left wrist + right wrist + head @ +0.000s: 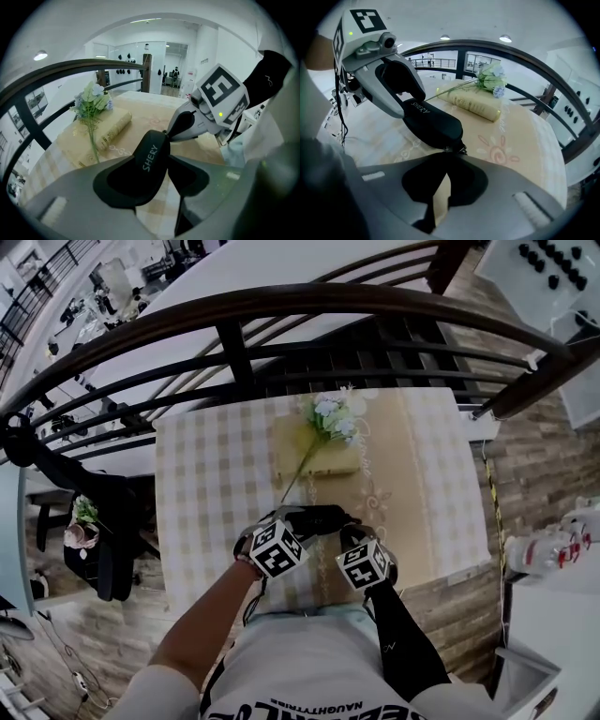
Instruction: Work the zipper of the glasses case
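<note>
Shows a checked-cloth table (202,474) from above, with a cream book (328,460) and a flower sprig (333,416) lying mid-table. Over the table's near part, a black glasses case (433,124), clamped at one end in the left gripper (157,157). At its other end, right gripper (446,157) pinched tight on the small zipper pull (461,150).

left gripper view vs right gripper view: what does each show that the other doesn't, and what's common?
Left gripper view only: the right gripper from outside, its tip at the far end of the glasses case. Right gripper view only: the left gripper from outside, clamped on the case, and the zipper pull, which the right gripper is shut on. Both: case with white lettering, book, flowers, railing, tablecloth.
</note>
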The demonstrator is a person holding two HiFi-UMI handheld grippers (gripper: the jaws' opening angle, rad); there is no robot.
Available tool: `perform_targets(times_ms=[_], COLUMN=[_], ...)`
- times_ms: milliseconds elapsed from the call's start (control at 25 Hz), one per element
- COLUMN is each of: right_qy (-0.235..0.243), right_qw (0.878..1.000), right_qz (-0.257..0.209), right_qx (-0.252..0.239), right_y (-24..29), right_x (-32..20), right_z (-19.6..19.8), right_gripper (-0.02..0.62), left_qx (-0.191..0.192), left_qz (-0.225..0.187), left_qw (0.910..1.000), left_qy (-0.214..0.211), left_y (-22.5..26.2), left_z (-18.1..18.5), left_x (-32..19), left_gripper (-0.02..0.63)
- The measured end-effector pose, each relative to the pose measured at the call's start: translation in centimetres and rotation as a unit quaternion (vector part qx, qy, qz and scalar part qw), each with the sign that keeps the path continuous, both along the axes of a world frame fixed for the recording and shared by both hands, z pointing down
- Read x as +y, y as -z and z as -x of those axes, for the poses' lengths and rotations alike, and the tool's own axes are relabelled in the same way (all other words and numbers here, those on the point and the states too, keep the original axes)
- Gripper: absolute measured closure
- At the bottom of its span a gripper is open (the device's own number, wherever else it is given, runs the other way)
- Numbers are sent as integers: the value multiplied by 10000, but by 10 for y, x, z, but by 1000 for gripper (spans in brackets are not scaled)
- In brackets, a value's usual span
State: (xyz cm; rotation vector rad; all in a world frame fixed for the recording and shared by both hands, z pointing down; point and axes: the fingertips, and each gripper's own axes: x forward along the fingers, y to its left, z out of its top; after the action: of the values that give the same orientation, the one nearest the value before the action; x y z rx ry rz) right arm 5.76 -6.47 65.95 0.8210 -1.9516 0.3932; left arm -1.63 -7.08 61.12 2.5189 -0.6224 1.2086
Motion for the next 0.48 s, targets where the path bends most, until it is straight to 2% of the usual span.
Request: perform_targets(times_ms=[120, 160, 240, 480], right_qy=[67, 93, 145, 250], right_qw=[9999, 9998, 9995, 9990], right_qz=[-119, -130, -154, -200], right_qx=[81, 116, 220, 319], right_y=[5, 6, 5, 1], right_x=[-15, -19, -28, -53], right_z=[-8, -10, -14, -17], right_gripper=[566, 566, 566, 566], left_qx=[-85, -62, 56, 485], left_qz=[-11, 29, 180, 602], left_qw=[9999, 9999, 9998, 9970], left_qy=[-78, -87, -90, 6], left_y=[0, 1, 2, 6], left_z=[13, 13, 9, -4], left_x=[-5, -4, 1, 10], left_gripper=[389, 407, 431, 439])
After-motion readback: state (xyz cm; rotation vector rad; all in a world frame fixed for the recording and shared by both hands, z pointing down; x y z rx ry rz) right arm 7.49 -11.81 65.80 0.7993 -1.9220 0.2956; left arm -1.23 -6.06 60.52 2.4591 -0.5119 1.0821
